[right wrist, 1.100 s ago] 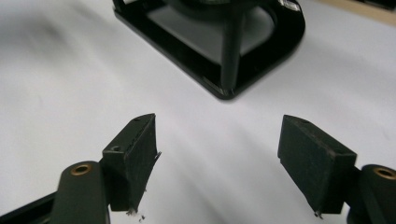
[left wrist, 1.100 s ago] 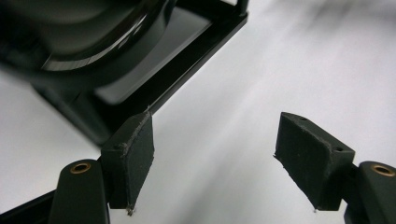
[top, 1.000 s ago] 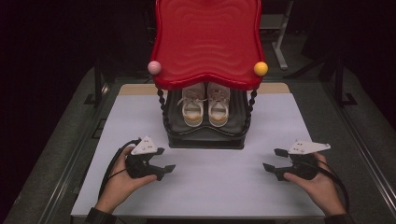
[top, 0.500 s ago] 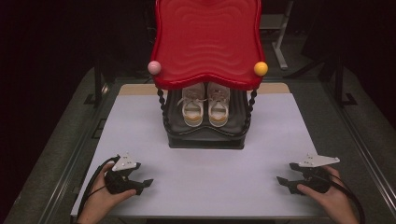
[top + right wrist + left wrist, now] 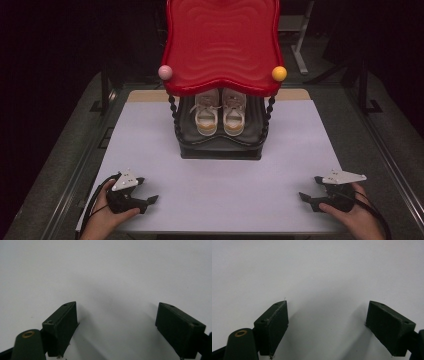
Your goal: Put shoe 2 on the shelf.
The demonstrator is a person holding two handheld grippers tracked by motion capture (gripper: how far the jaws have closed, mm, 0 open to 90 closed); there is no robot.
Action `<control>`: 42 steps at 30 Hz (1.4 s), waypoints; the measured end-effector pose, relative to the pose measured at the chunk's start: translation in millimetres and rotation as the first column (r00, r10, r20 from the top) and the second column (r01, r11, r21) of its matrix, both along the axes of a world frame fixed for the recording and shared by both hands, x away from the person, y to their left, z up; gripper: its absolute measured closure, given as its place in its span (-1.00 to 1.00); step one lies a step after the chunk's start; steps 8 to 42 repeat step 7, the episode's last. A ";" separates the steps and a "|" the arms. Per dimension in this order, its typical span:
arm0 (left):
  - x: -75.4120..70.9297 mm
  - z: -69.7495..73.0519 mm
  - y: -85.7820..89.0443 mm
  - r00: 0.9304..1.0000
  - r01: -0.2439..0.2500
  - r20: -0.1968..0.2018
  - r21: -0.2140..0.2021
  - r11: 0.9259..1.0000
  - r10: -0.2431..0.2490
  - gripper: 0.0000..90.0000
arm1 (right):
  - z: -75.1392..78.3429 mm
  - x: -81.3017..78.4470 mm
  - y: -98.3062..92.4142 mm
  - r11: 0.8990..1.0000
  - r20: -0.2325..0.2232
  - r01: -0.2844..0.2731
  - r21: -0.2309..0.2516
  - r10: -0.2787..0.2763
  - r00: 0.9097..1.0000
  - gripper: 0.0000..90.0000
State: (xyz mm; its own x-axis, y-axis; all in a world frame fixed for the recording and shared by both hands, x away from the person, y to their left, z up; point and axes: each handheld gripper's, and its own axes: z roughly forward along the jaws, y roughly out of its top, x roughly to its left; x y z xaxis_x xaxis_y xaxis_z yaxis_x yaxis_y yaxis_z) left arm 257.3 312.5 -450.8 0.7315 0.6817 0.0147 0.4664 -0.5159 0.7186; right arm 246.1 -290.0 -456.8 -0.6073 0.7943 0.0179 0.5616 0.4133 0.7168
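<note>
Resting both tongs low on the counter (image 5: 150, 145) now, near my edge. Left tongs (image 5: 148, 196) wide with nothing between the jaws, and they have just been opening; in the left gripper view the left tongs (image 5: 327, 327) frame bare white counter (image 5: 319, 270). Right tongs (image 5: 307, 189) the same story, jaws wide, just been opening, nothing held; the right gripper view has the right tongs (image 5: 116, 328) over plain counter (image 5: 107, 270) too.

The 2 shoes (image 5: 220, 111) sit well apart from both, straight ahead and at the middle, side by side on the black lower tray (image 5: 220, 145) of the stand, under its red top (image 5: 222, 42). Toes point toward me, so their long axis runs front to back. From the left tongs they lie forward and to the right; from the right tongs, forward and to the left. Neither hand looks clearly nearer, I judge it about even.
</note>
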 end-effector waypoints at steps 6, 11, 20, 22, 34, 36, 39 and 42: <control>-0.6 -0.7 0.2 1.000 -0.001 0.003 -0.005 1.000 0.001 -0.61 | -0.2 -0.2 0.0 1.000 0.003 -0.001 -0.002 0.001 1.000 -0.63; -0.7 -0.8 0.1 1.000 -0.002 0.005 -0.005 1.000 0.002 -0.61 | -0.2 -0.2 0.0 1.000 0.003 -0.001 -0.002 0.001 1.000 -0.63; -0.7 -0.8 0.1 1.000 -0.002 0.005 -0.005 1.000 0.002 -0.61 | -0.2 -0.2 0.0 1.000 0.003 -0.001 -0.002 0.001 1.000 -0.63; -0.7 -0.8 0.1 1.000 -0.002 0.005 -0.005 1.000 0.002 -0.61 | -0.2 -0.2 0.0 1.000 0.003 -0.001 -0.002 0.001 1.000 -0.63; -0.7 -0.8 0.1 1.000 -0.002 0.005 -0.005 1.000 0.002 -0.61 | -0.2 -0.2 0.0 1.000 0.003 -0.001 -0.002 0.001 1.000 -0.63; -0.7 -0.8 0.1 1.000 -0.002 0.005 -0.005 1.000 0.002 -0.61 | -0.2 -0.2 0.0 1.000 0.003 -0.001 -0.002 0.001 1.000 -0.63; -0.7 -0.8 0.1 1.000 -0.002 0.005 -0.005 1.000 0.002 -0.61 | -0.2 -0.2 0.0 1.000 0.003 -0.001 -0.002 0.001 1.000 -0.63; -0.7 -0.8 0.1 1.000 -0.002 0.005 -0.005 1.000 0.002 -0.61 | -0.2 -0.2 0.0 1.000 0.003 -0.001 -0.002 0.001 1.000 -0.63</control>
